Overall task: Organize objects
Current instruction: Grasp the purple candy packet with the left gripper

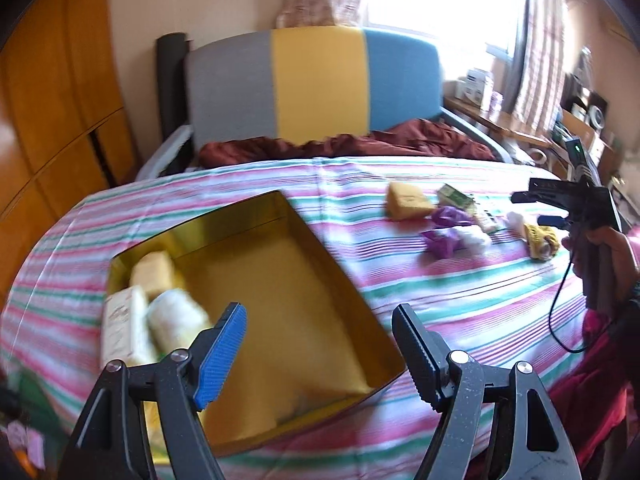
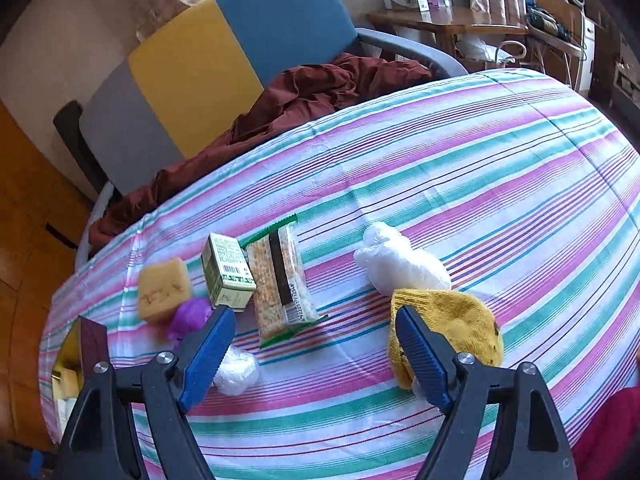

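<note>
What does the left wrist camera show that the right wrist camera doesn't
Only the left wrist view shows the inside of the gold tin, with a tan sponge and white roll inside, and the right tool from the side. Only the right wrist view shows the cracker packet clearly. Both show the striped bedspread, the green box, the yellow knit item and the tricolour headboard.

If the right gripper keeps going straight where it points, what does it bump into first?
Probably the clear cracker packet lying on the striped bedspread. It sits nearly centred ahead of the open right gripper, though depth is hard to judge. The yellow knitted cloth lies just off to one side.
</note>
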The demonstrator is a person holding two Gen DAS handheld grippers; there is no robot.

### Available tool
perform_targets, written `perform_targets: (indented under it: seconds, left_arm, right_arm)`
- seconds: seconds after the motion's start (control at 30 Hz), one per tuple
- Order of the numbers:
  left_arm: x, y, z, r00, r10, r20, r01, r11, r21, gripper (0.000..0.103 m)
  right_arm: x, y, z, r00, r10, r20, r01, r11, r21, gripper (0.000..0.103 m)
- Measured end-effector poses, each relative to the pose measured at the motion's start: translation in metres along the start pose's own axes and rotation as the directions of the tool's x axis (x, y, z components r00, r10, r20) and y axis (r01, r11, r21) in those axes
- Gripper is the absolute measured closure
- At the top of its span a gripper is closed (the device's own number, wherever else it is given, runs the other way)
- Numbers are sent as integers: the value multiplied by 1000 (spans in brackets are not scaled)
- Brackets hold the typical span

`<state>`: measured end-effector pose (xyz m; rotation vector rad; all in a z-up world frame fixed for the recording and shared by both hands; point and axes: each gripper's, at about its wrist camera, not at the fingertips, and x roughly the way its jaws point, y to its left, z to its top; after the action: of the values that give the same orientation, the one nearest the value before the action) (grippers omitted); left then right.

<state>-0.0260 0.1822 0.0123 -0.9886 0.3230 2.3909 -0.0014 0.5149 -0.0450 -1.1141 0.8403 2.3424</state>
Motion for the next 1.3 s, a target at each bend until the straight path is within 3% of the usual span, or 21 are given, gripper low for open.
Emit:
perform_targets:
  seconds: [0.3,0.5,0.73,0.8,1.0,1.07,1.3]
  left_arm:
    - [64,-79,49,996,-59,-64,71,975,211,30]
    - [121,-123,63,981,-95,-168,150,924,352,36]
    - [165,-159,68,977,-75,-197,167,846,507,36]
    - [177,-161,68,975,-64,-215,170,836,523,36]
    - [209,-163,72,955,-71,-288,211,846,490,40]
    - [212,-164,72,945,-102,-310,243,856,457,68]
    - [195,-167,57,946,-139,-295,245,900,361,70]
  right_arm:
    - [-10,12,-4,997,73,-8,-73,996,-45,19]
    - [-6,2,1,990,139,-17,-139,990,19,19]
    - [-3,0,1,983,182,-41,-180,983,43,19]
    - [-2,1,1,981,191,-47,-189,981,43,19]
    - [-4,1,2,978,203,-41,-201,979,41,19]
    - [-4,-2,4,979,201,-34,-199,979,55,19]
    - [-22,-38,13,978,187,87,-201,960,195,19]
